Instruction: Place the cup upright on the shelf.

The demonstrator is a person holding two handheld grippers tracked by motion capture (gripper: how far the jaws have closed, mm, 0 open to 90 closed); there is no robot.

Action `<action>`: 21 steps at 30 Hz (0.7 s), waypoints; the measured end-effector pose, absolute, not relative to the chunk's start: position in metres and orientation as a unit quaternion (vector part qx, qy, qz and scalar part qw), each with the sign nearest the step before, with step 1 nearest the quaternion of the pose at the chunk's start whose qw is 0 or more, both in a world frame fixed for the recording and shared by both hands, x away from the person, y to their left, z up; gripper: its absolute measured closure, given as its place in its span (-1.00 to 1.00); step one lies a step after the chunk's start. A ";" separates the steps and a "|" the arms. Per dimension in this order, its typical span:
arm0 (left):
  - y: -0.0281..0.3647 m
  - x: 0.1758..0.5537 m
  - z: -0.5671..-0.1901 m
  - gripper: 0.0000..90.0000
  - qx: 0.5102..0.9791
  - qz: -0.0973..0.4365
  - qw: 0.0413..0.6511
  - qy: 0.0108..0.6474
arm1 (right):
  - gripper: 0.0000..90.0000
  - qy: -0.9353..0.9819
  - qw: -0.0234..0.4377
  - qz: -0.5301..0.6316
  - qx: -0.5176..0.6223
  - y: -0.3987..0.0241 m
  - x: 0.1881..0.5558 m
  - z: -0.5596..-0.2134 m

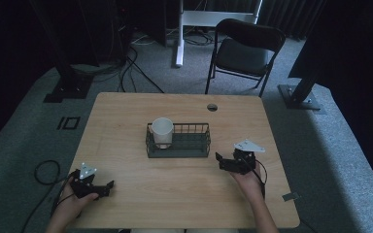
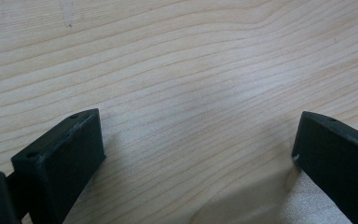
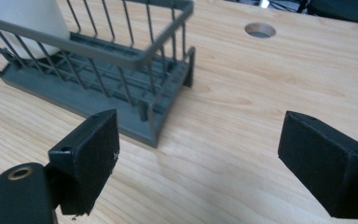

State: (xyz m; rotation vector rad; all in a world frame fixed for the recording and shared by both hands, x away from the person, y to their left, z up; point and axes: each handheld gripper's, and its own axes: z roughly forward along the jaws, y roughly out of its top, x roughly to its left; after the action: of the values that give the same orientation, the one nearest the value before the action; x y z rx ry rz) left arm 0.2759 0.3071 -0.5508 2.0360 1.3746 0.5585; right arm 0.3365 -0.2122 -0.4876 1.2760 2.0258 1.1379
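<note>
Two hands at the near edge hold the left tongs (image 1: 110, 185) and right tongs (image 1: 218, 158), both gaping over the pale wooden worktop (image 1: 126, 111). One wire basket (image 1: 190, 145) holds one white cup (image 1: 162, 131) mid-worktop. One folding chair (image 1: 245, 48) stands on grey carpet beyond.

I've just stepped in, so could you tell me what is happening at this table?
A person holds a gripper in each hand over a wooden table. The left gripper and right gripper are both open and empty. A white cup stands at the left end of a dark wire basket, untouched.
</note>
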 end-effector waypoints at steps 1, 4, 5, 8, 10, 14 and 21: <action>0.307 0.276 -0.551 -0.95 0.769 0.211 0.306 0.520 | -0.73 0.740 0.242 0.416 0.470 -0.214 0.336 -0.489; 0.307 0.276 -0.551 -0.95 0.769 0.212 0.307 0.519 | -0.73 0.740 0.240 0.410 0.476 -0.219 0.335 -0.495; 0.307 0.276 -0.551 -0.95 0.769 0.211 0.307 0.519 | -0.73 0.740 0.239 0.408 0.478 -0.221 0.335 -0.497; 0.307 0.276 -0.551 -0.95 0.769 0.212 0.307 0.519 | -0.72 0.738 0.238 0.405 0.485 -0.226 0.333 -0.503; 0.307 0.276 -0.551 -0.95 0.769 0.212 0.307 0.519 | -0.72 0.736 0.239 0.403 0.488 -0.229 0.333 -0.506; 0.307 0.276 -0.551 -0.95 0.770 0.212 0.306 0.519 | -0.72 0.733 0.239 0.398 0.497 -0.235 0.331 -0.513; 0.307 0.276 -0.551 -0.95 0.770 0.212 0.306 0.519 | -0.72 0.729 0.240 0.386 0.511 -0.245 0.329 -0.524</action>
State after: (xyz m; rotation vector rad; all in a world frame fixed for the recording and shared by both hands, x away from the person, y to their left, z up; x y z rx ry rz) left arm 0.2759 0.3072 -0.5509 2.0368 1.3735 0.5599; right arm 0.3285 -0.2455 -0.5237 1.3994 1.9969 1.0575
